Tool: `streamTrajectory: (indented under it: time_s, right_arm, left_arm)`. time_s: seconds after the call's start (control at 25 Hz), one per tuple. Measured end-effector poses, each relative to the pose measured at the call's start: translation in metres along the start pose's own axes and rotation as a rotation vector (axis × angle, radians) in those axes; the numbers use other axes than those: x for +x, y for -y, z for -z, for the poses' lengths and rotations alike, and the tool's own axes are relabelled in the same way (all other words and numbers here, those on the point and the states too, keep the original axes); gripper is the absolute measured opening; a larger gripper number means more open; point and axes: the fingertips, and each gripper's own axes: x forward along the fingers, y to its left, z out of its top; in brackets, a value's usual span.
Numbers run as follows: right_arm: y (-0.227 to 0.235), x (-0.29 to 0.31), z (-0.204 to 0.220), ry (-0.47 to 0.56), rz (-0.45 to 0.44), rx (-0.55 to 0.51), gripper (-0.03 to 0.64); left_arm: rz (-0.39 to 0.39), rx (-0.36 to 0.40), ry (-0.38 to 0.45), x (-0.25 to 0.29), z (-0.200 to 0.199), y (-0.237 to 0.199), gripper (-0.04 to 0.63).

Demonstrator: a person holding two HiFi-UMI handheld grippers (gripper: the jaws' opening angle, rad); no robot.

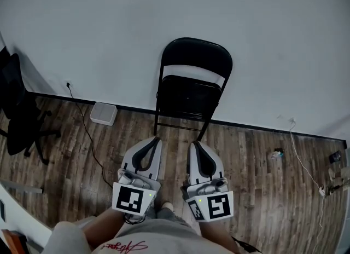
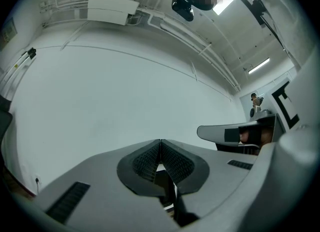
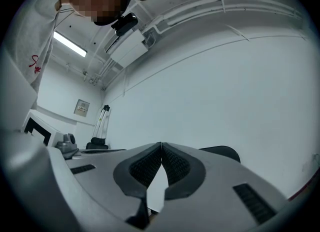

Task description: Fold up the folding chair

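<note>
Against the white wall, the black metal folding chair stands on the dark wooden plank floor. Its seat seems to lie flat against the back, so the folding looks done or nearly so. The left gripper and right gripper are held near the person's body, well apart from the chair, each with its jaws pressed together on nothing. What may remain is confirming the chair leans steadily. Any touch-up means opening the jaws first, then approaching the frame gently so it doesn't slide sideways.
</note>
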Motion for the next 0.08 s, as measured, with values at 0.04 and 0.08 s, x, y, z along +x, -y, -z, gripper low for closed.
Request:
streamTrajectory:
  time_s: [0.04, 0.08]
  right_arm:
    - [-0.0003, -0.0008, -0.0001, 0.002, -0.001, 0.000, 0.017]
    - [-0.0005, -0.0015, -0.0001, 0.004, -0.002, 0.000, 0.017]
  left_arm:
    - [0.001, 0.000, 0.001, -0.0007, -0.0006, 0.0010, 0.018]
    - [0.002, 0.000, 0.002, -0.0013, -0.0011, 0.0021, 0.018]
